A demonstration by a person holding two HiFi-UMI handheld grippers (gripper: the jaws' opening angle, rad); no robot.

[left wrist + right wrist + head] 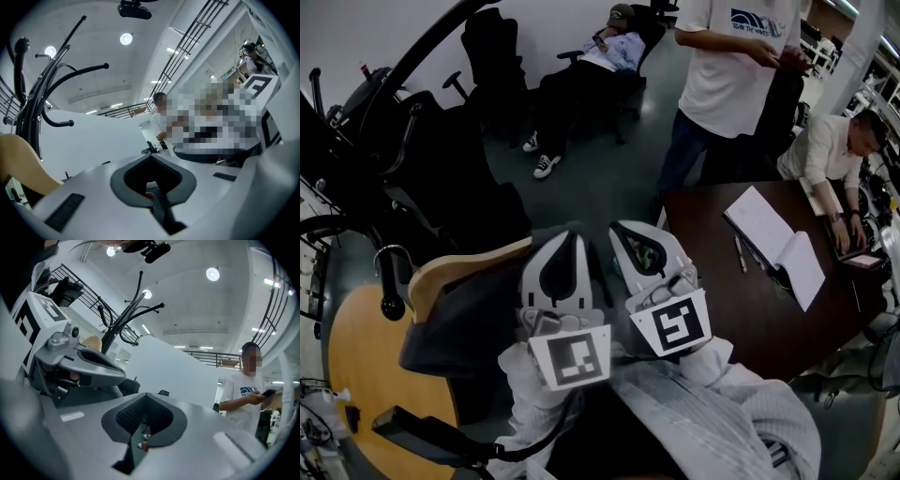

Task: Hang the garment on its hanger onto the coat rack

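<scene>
A wooden hanger (472, 264) with a dark grey garment (455, 333) draped on it lies low at the left, its metal hook (389, 281) pointing left. The black coat rack (422, 56) rises at the upper left; its curved arms also show in the left gripper view (44, 91) and the right gripper view (129, 317). My left gripper (565, 236) and right gripper (624, 231) are held side by side above the garment, pointing away from me. Both are shut with nothing between the jaws, as the left gripper (151, 156) and right gripper (146, 394) show.
A dark brown table (712, 281) with an open notebook (773, 246) stands to the right, a person seated at it (830, 155). A person in a white T-shirt (731, 66) stands ahead. Another person (581, 84) reclines in an office chair. A round wooden table top (356, 375) lies bottom left.
</scene>
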